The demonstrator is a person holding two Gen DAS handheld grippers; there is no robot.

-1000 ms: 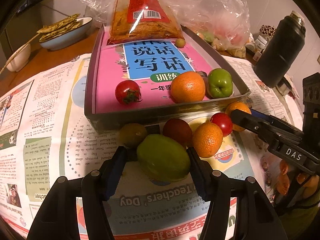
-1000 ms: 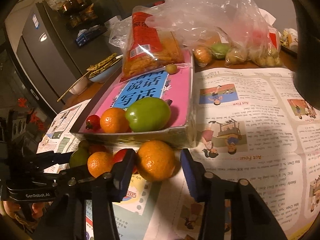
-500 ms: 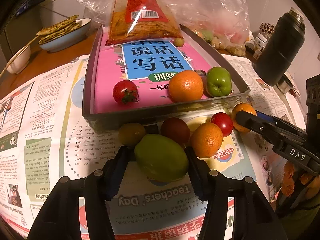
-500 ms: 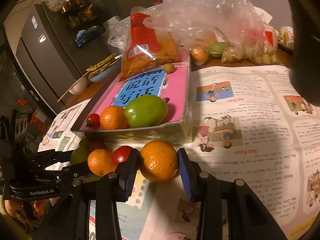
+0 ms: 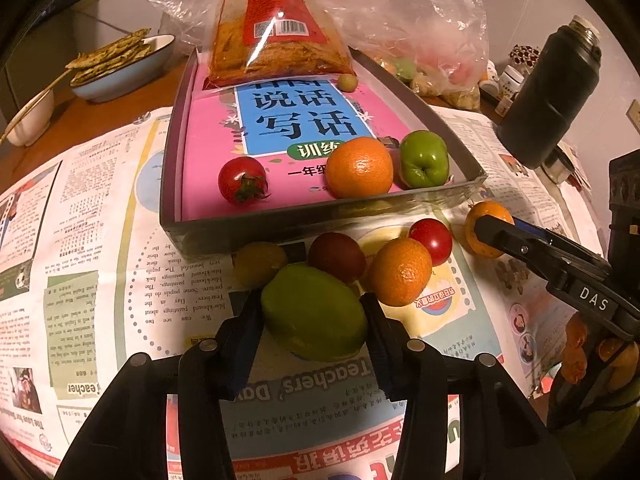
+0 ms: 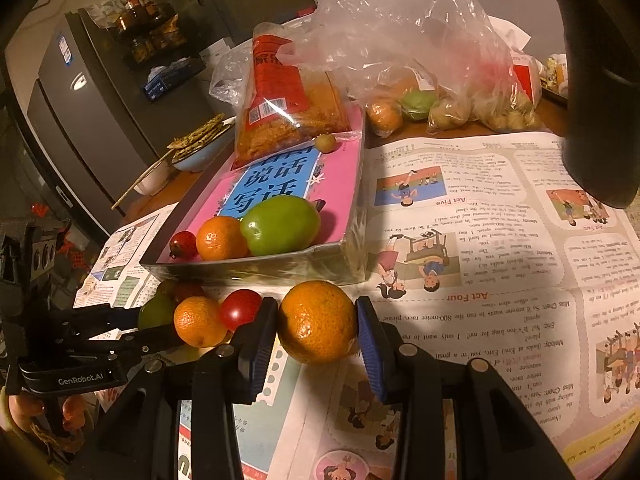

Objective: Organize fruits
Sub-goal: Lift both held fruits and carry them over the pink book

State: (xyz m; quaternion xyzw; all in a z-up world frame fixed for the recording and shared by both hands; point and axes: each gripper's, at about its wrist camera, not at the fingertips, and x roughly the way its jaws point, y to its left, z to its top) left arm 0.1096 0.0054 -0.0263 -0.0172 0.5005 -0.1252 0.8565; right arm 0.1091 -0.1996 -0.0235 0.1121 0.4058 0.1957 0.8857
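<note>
My left gripper (image 5: 312, 316) is shut on a big green fruit (image 5: 314, 312) on the newspaper, in front of the grey tray (image 5: 320, 226). My right gripper (image 6: 316, 324) is shut on an orange (image 6: 318, 322) just right of the tray's near corner. Loose beside them lie a small orange (image 5: 400, 272), a red tomato (image 5: 431, 240), a dark red fruit (image 5: 336, 256) and a yellow-green fruit (image 5: 258, 262). In the tray, on a pink book, sit a tomato (image 5: 242, 186), an orange (image 5: 359, 168) and a green fruit (image 5: 424, 159).
A snack bag (image 5: 276, 28) leans at the tray's far end beside a small olive-coloured fruit (image 5: 347, 82). A plastic bag of produce (image 6: 432, 80) lies behind. A black flask (image 5: 552, 92) stands at right, a blue bowl (image 5: 120, 68) at far left.
The right gripper's fingers closed in from a wider gap onto the orange. The left gripper stays shut on the green fruit and barely moved.
</note>
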